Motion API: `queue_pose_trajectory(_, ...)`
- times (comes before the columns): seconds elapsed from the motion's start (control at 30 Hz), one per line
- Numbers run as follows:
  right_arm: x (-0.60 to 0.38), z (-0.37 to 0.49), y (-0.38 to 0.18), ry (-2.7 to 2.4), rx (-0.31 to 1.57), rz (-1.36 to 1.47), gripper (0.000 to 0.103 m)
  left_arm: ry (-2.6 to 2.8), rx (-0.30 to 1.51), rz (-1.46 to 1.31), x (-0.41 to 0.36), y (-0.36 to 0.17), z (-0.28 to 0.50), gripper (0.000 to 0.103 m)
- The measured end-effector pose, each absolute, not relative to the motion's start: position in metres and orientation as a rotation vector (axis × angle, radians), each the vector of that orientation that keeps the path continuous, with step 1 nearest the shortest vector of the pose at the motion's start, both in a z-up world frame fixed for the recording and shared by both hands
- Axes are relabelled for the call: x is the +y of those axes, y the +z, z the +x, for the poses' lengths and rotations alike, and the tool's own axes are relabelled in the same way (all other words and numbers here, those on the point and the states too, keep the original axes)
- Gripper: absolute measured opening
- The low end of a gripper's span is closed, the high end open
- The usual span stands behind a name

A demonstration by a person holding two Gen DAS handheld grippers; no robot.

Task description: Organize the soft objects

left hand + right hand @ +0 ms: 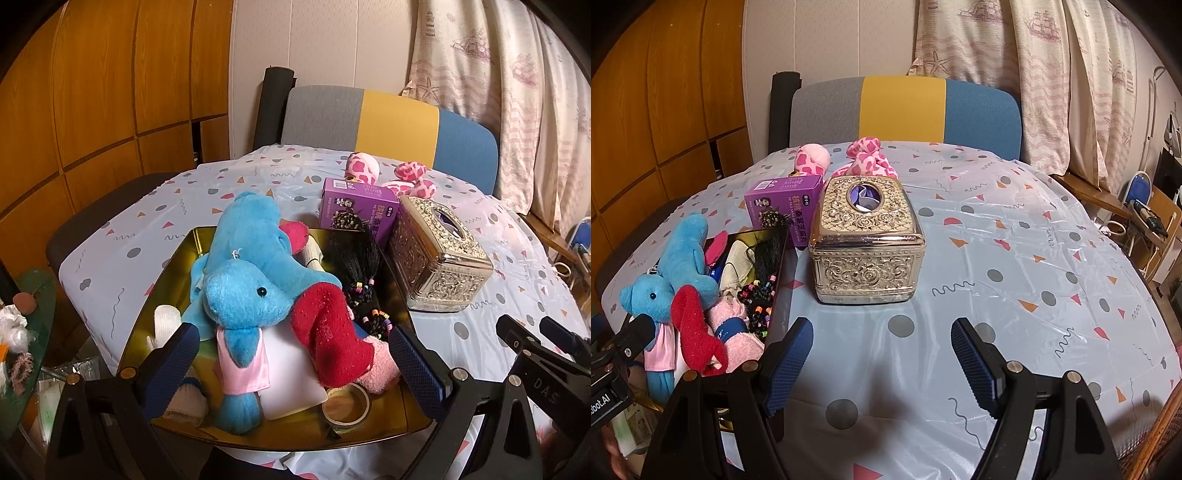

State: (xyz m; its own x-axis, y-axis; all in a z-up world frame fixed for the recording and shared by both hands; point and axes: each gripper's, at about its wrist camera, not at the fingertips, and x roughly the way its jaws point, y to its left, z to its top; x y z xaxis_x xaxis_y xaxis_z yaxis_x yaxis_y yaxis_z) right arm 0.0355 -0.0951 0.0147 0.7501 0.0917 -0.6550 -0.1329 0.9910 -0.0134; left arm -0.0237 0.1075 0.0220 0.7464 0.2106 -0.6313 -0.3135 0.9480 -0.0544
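We list: blue plush (243, 280) and red sock (328, 332) in gold tray (177, 254) on worktop (1015, 258); left gripper (295, 354) and right gripper (882, 354), jaws released, empty.

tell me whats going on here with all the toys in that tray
A person holds a two-finger gripper in each hand over a table with a patterned cloth. The left gripper hangs open above a gold tray piled with a blue plush elephant, a red sock and other soft things, gripping none. The right gripper is open over bare cloth, near a silver tissue box. A pink spotted plush lies outside the tray, behind a purple box.
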Motion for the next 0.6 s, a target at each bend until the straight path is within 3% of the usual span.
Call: queue_pose_trajectory(0.6, -0.0956, 0.0351, 0.0132, 0.122, 0.717, -0.059, 0.079, 0.283, 0.678, -0.164, 0.1078, 0.0218, -0.0236, 0.103)
